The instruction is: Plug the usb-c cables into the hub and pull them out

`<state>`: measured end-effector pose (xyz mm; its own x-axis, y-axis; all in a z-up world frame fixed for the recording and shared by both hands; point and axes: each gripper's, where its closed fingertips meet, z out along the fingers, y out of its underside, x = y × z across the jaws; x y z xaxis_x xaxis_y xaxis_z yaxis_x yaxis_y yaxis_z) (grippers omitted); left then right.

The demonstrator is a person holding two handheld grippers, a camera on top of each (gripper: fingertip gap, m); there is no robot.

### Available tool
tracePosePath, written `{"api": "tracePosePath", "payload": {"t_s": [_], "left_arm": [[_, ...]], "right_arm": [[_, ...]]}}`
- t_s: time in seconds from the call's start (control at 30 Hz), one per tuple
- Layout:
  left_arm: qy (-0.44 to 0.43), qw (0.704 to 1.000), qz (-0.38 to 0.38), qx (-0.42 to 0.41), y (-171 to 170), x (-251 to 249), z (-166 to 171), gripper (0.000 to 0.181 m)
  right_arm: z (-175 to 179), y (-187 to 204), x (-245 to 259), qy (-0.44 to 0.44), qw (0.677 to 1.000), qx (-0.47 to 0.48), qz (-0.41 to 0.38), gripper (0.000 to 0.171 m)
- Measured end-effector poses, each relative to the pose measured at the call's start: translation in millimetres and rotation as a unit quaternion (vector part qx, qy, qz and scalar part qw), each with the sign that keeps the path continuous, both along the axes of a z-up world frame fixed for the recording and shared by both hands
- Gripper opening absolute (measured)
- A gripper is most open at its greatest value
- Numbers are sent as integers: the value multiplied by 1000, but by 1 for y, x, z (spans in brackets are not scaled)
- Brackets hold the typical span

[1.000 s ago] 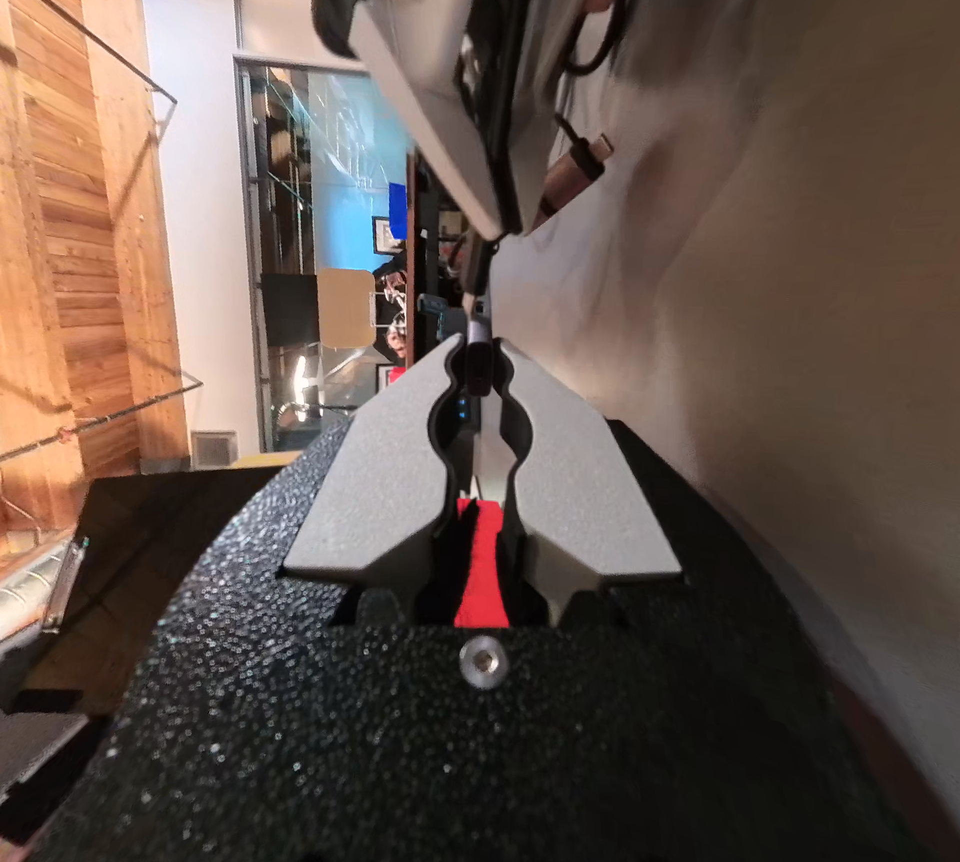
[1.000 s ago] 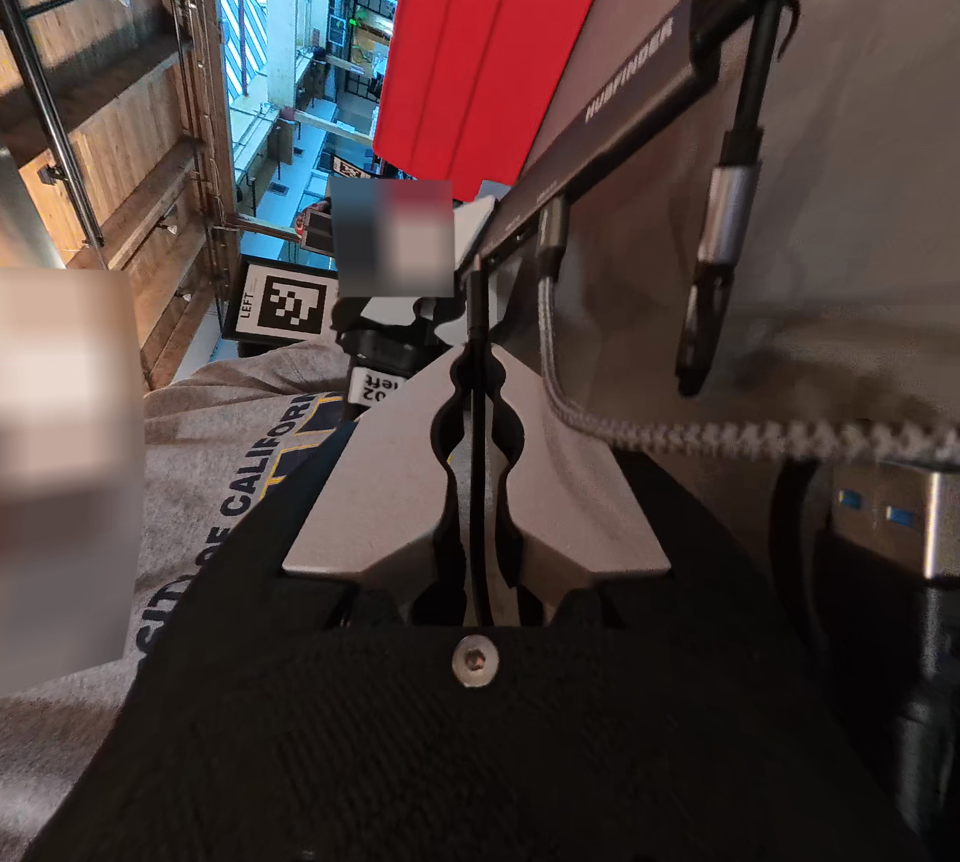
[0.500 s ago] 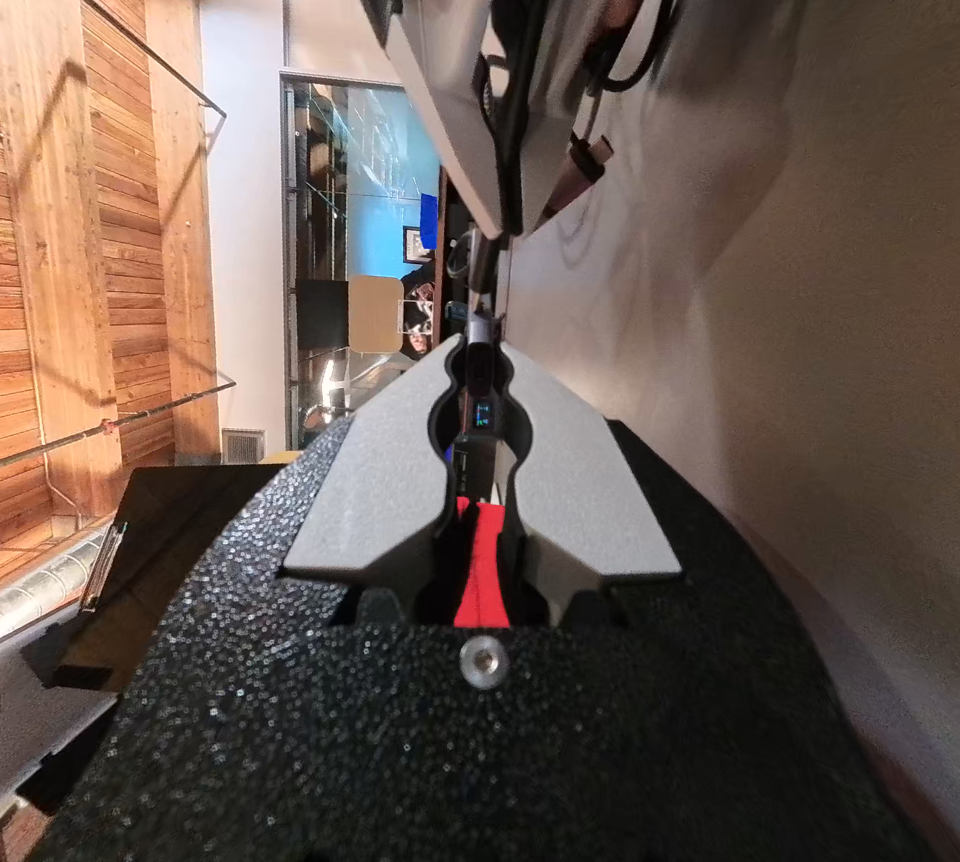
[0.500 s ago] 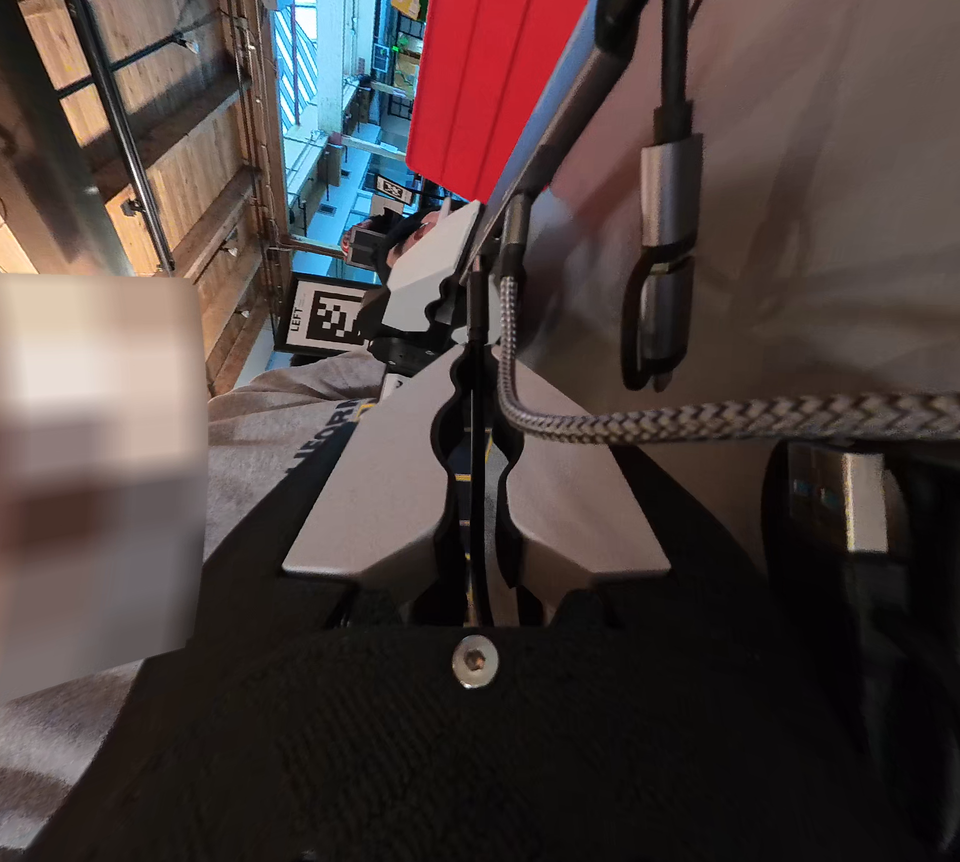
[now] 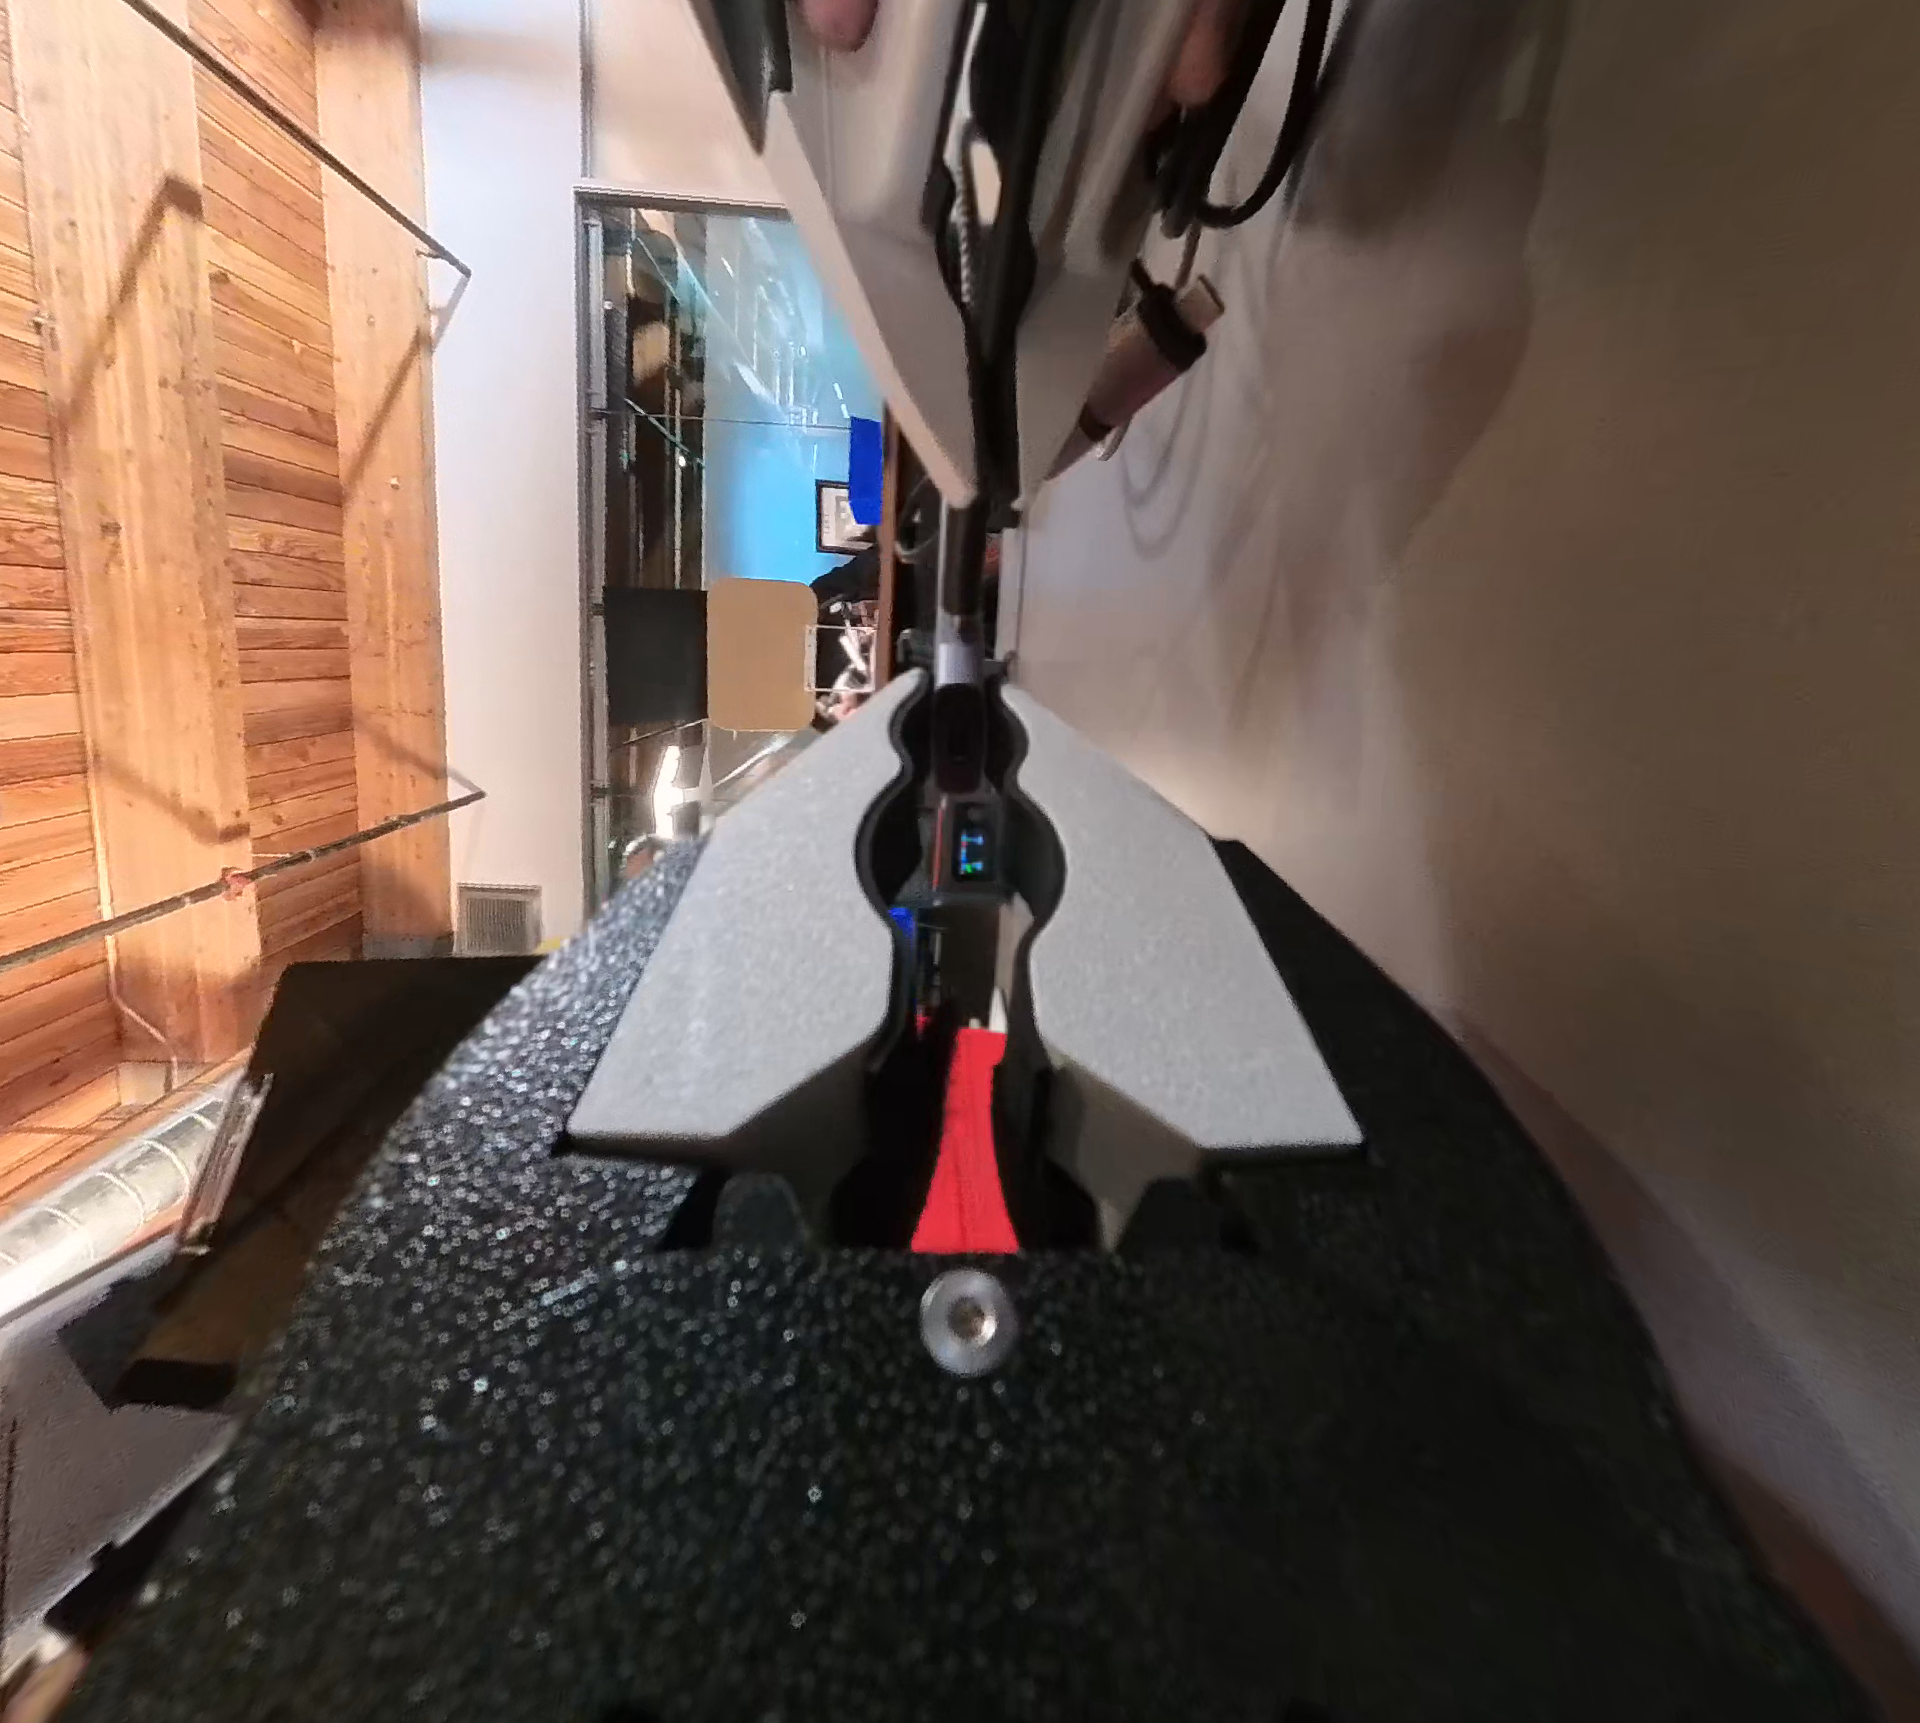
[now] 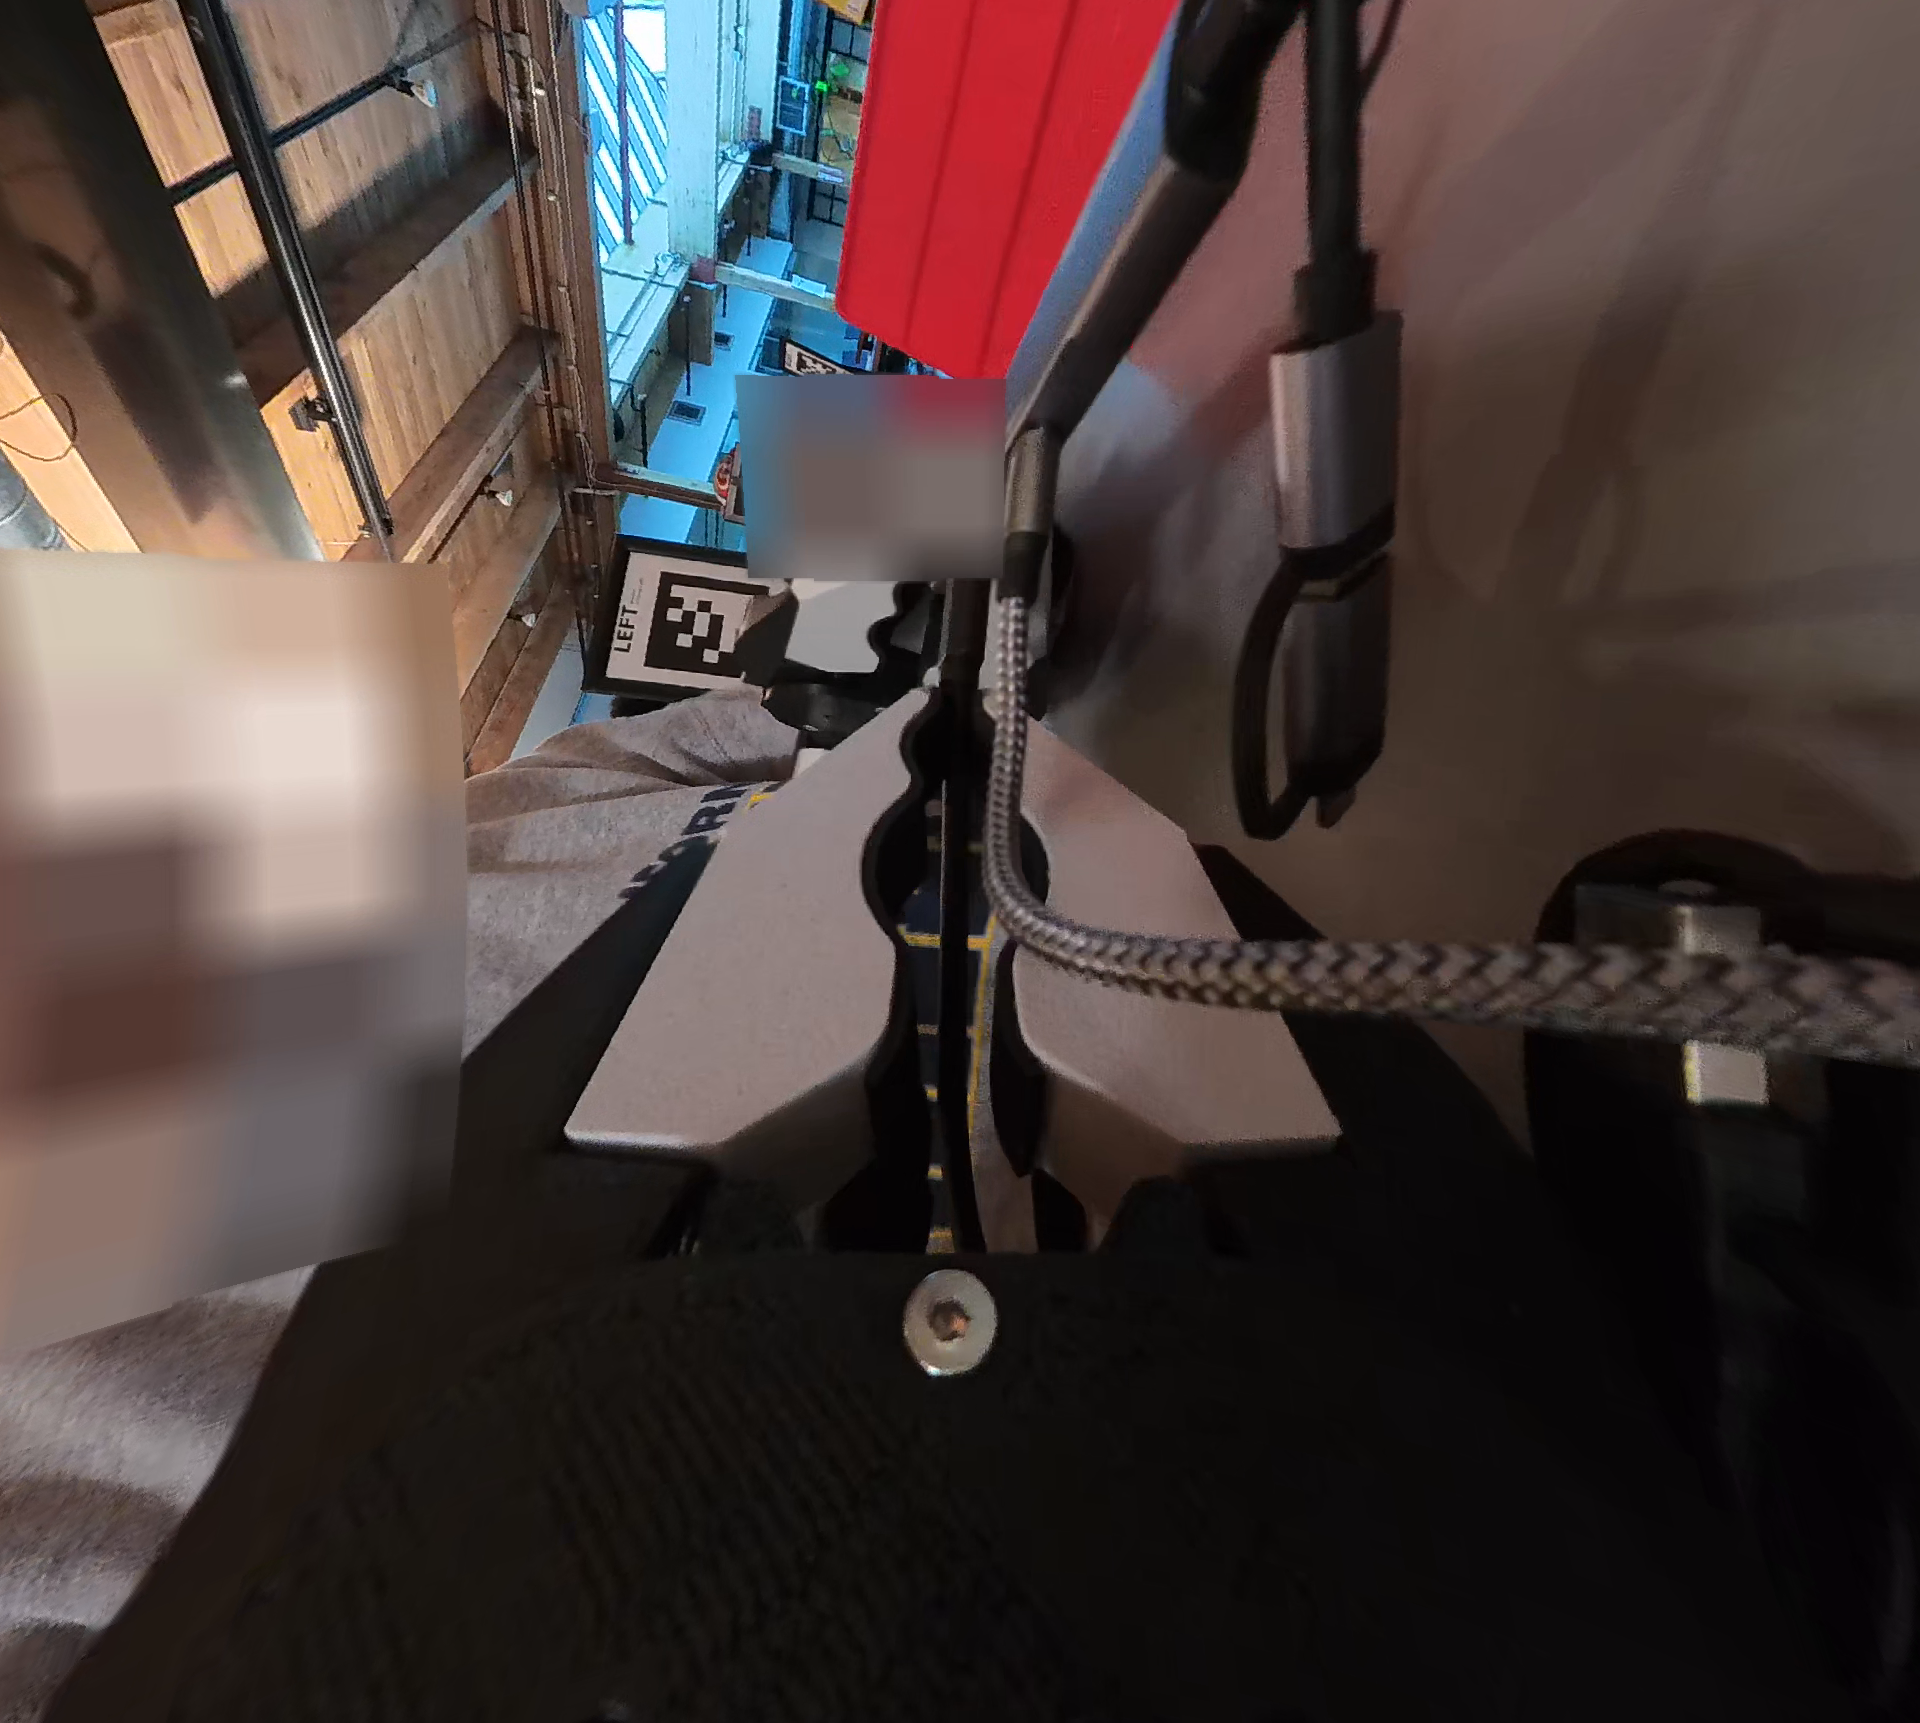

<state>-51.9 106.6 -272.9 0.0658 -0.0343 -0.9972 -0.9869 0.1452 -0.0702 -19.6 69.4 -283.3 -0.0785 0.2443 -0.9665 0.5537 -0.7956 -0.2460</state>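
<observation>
My left gripper (image 5: 961, 697) is shut on the dark plug (image 5: 956, 738) of a black cable (image 5: 961, 551). A small lit display shows on the plug between the fingers. My right gripper (image 6: 961, 707) is shut on the same thin black cable (image 6: 956, 998), close behind the plug. The dark grey hub (image 6: 1132, 250) lies on the table, with a braided cable's plug (image 6: 1029, 489) in its near end. I cannot tell whether the black plug sits in the hub. The left gripper (image 6: 883, 634) shows just beyond my right fingertips.
A loose cable with a grey metal plug (image 6: 1330, 478) lies right of the hub; it also shows in the left wrist view (image 5: 1143, 364). The braided cable (image 6: 1351, 967) runs off right. A red cover (image 6: 1018, 63) lies behind the hub. The beige table (image 6: 1662, 323) fills the right side.
The right gripper has come closer to the left one and the hub's near end. The plug's lit display has come into sight between the left fingers. Both grippers stay shut.
</observation>
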Motion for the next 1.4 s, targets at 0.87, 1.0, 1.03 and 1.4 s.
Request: {"api": "tracePosePath", "payload": {"t_s": [0.87,1.0,1.03,1.4], "left_arm": [[-144,984,35,-97,22,-8,0,7],[-189,972,9,-139,19,7,4,7],[-192,971,4,-142,18,8,6,7],[-263,953,-132,-65,-9,34,60,10]], "right_arm": [[40,40,16,-5,651,759,-16,82],[8,56,1,-50,479,872,88,83],[5,60,-2,-47,441,890,106,79],[31,76,-11,-7,420,903,94,4]]}}
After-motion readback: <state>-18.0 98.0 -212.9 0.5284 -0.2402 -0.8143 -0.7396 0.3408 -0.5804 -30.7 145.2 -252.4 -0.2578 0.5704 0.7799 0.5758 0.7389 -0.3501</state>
